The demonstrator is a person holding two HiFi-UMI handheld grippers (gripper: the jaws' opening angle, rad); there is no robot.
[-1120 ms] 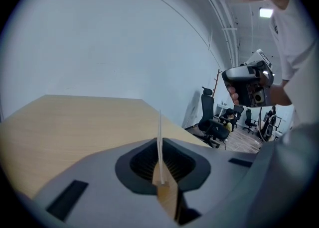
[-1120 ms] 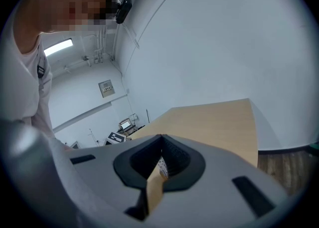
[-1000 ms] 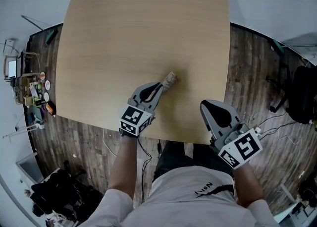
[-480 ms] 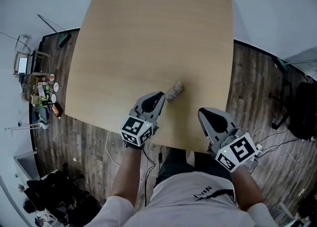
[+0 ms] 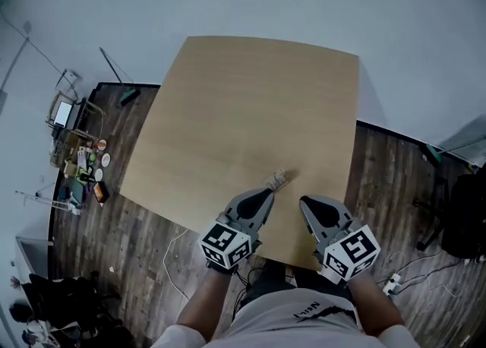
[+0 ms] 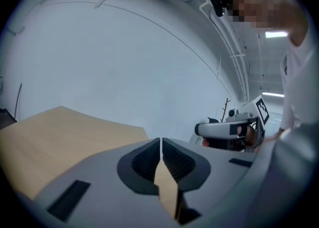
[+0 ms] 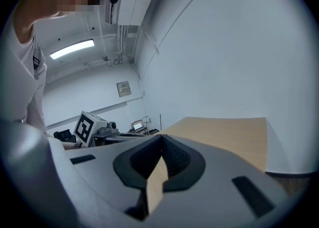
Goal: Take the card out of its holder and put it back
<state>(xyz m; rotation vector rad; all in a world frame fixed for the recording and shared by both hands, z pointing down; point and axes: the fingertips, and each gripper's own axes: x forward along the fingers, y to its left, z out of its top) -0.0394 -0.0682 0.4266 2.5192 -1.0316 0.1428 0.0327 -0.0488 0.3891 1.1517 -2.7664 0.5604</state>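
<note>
Hovering shut and empty, the left gripper [image 5: 266,195] and right gripper [image 5: 305,204] risked shoving the card holder [image 5: 279,180] across the table [image 5: 228,111] instead of gripping it.

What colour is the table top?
Light tan wood grain; the table shows best in the head view.

Held low over the near edge of a pale wooden table [image 5: 250,96]: left gripper [image 5: 266,194] and right gripper [image 5: 305,203], side by side, with a small card holder [image 5: 279,180] just beyond the left tip. At far left, on dark plank floor [image 5: 395,187], a cluttered shelf [image 5: 80,164].
</note>
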